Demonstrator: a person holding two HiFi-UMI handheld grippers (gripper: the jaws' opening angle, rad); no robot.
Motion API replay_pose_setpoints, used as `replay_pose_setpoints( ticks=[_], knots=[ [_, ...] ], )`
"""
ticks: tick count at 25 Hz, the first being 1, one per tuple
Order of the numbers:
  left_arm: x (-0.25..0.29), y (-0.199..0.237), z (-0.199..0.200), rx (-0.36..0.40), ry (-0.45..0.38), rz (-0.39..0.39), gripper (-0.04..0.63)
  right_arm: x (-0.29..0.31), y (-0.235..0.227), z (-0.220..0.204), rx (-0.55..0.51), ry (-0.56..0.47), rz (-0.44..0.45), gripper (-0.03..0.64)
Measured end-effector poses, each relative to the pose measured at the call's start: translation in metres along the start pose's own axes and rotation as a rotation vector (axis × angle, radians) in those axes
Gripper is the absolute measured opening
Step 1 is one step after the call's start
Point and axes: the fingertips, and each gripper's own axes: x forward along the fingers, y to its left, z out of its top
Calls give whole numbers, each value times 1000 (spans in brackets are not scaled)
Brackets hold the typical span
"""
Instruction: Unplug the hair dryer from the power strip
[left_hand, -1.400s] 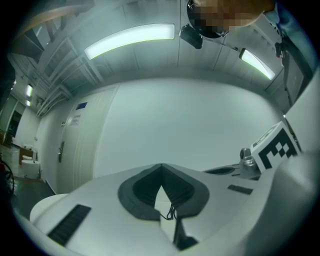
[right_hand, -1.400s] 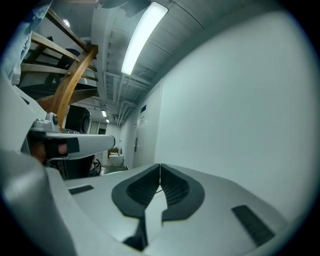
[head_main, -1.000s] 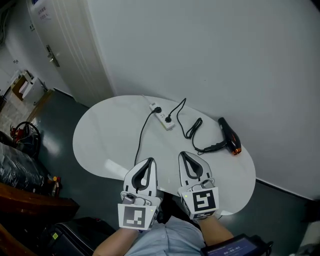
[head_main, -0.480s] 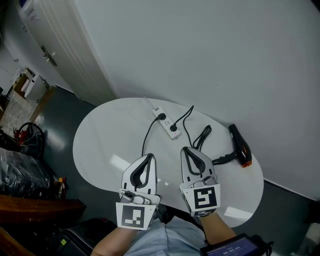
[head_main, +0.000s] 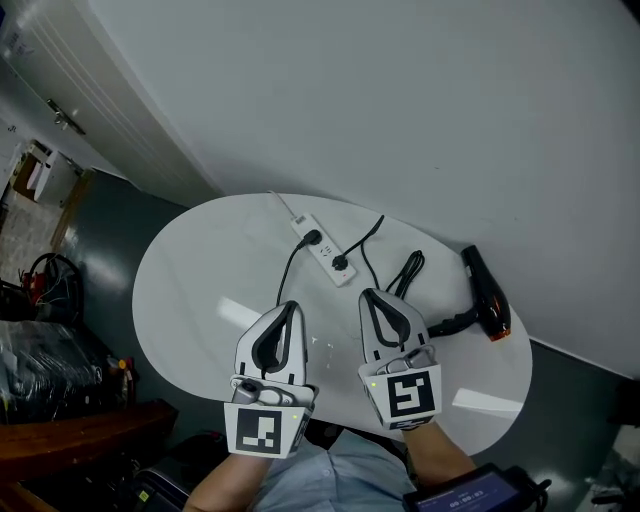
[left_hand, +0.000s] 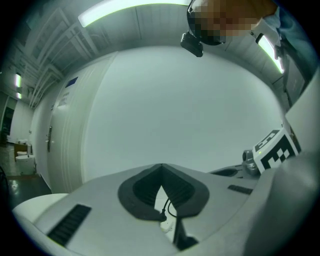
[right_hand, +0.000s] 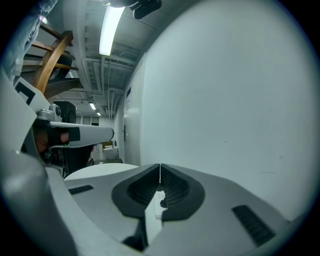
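Observation:
A white power strip (head_main: 322, 252) lies at the back of the white oval table (head_main: 190, 290), with two black plugs in it. One cord runs from the nearer plug (head_main: 340, 264) in loops to the black hair dryer (head_main: 485, 300) at the table's right edge. The other cord drops toward the front edge. My left gripper (head_main: 288, 306) and right gripper (head_main: 368, 294) hover side by side over the table's front half, both shut and empty, pointing at the strip. Below the closed tips of the left gripper (left_hand: 161, 166) and the right gripper (right_hand: 160, 166) the power strip (right_hand: 156, 212) shows small.
A white wall (head_main: 400, 120) runs close behind the table. A white door (head_main: 90, 110) stands at the upper left. Bags and clutter (head_main: 40, 290) sit on the dark floor at the left. A dark device (head_main: 470, 492) lies by the person's body at the bottom.
Both grippers have moved forward over the table, closer to the power strip. Their jaws stayed shut. The strip, cords and hair dryer lie as before.

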Motion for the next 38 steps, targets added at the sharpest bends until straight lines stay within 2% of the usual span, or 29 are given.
replay_pose_setpoints(
  ticks=[2, 4, 6, 16, 20, 25, 29, 32, 38],
  knots=[
    [7, 9, -10, -26, 20, 11, -2, 7, -1, -9, 12, 45, -19, 3],
    [15, 16, -19, -92, 38, 22, -2, 15, -3, -21, 17, 86, -37, 3],
    [21, 22, -21, -119, 42, 6, -2, 23, -3, -30, 22, 103, -56, 3],
    [38, 38, -44, -109, 107, -60, -2, 57, -4, -62, 43, 179, -94, 3],
    [48, 38, -62, -122, 146, -76, -2, 70, -4, -81, 53, 195, -78, 3],
    [59, 42, -87, -142, 200, -75, -2, 79, -2, -111, 108, 276, -65, 3],
    [70, 47, -106, -149, 234, -75, -2, 94, -7, -121, 60, 263, -48, 3],
    [75, 49, -117, -163, 252, -72, -2, 95, -7, -134, 91, 304, -56, 3],
    [82, 51, -128, -172, 279, -76, -2, 100, -10, -145, 120, 319, -61, 5]
  ],
)
